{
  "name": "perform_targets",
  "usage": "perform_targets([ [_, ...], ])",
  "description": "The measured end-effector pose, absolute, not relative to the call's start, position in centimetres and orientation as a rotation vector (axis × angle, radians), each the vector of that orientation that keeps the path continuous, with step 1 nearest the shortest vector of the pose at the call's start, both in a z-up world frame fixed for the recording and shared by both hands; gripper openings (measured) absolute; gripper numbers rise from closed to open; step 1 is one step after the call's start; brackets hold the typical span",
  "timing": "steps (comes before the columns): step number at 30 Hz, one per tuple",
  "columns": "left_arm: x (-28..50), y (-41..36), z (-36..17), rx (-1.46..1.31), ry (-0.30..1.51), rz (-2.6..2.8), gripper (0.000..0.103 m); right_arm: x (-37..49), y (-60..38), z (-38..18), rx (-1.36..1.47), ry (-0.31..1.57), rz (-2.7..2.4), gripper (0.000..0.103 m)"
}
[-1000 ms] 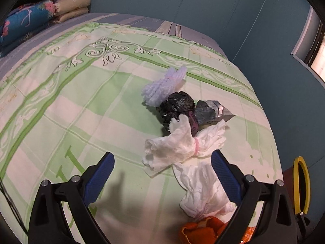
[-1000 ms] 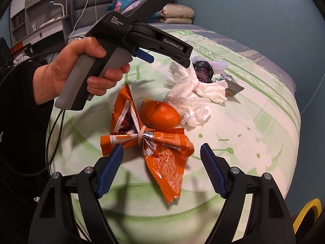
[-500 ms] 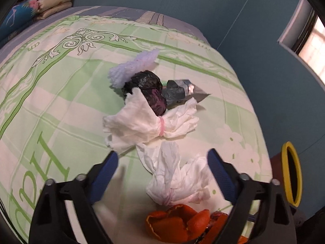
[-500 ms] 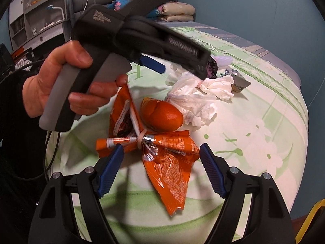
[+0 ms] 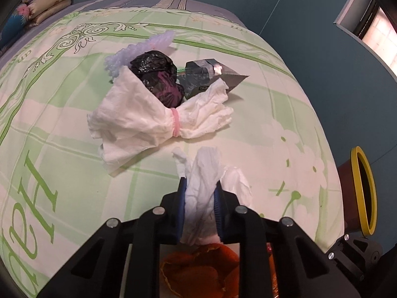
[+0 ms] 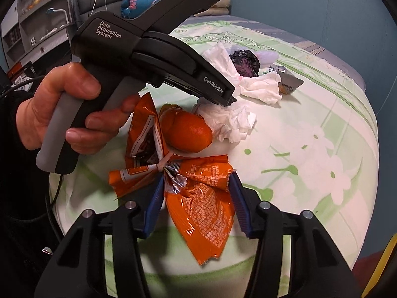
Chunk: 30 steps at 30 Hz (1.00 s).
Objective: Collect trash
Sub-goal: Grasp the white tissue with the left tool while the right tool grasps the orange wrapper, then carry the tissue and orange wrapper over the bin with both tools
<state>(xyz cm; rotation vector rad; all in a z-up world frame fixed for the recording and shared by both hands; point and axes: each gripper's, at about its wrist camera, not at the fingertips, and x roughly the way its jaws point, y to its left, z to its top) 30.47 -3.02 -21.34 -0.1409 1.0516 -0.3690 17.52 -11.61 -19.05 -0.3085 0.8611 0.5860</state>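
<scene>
My left gripper (image 5: 199, 193) is shut on a crumpled white tissue (image 5: 206, 183) lying on the green bedsheet (image 5: 62, 164); the tissue also shows in the right wrist view (image 6: 233, 120) under the left gripper's nose. Beyond it lie a white tissue bundle tied with a pink band (image 5: 153, 121), a black plastic wad (image 5: 156, 74), a silver wrapper (image 5: 211, 74) and white foam (image 5: 139, 49). My right gripper (image 6: 197, 193) has narrowed around an orange snack wrapper (image 6: 201, 206), its blue pads at both sides. An orange peel (image 6: 186, 131) lies just past it.
A bin with a yellow rim (image 5: 362, 188) stands on the floor beside the bed's right edge. Pillows (image 5: 47, 2) lie at the far left of the bed. Shelves (image 6: 32, 12) stand behind the person's hand (image 6: 62, 114). A blue wall rises beyond the bed.
My left gripper moved forward and closed on the crumpled tissue. My right gripper moved up to the orange wrapper and its jaws narrowed around it.
</scene>
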Motion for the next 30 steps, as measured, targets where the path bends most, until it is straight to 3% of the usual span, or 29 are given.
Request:
perform_targets([
  [13, 30.1, -1.5, -20.3, -0.214, 1.022, -0.376, 0.011, 16.4, -11.6, -18.4, -0.317, 0.824, 0.584, 0.03],
  [30, 27.4, 0.1, -13.7, -0.251, 0.88, -0.401, 0.011, 12.1, -13.1, -14.7, -0.31, 0.761, 0.546, 0.029],
])
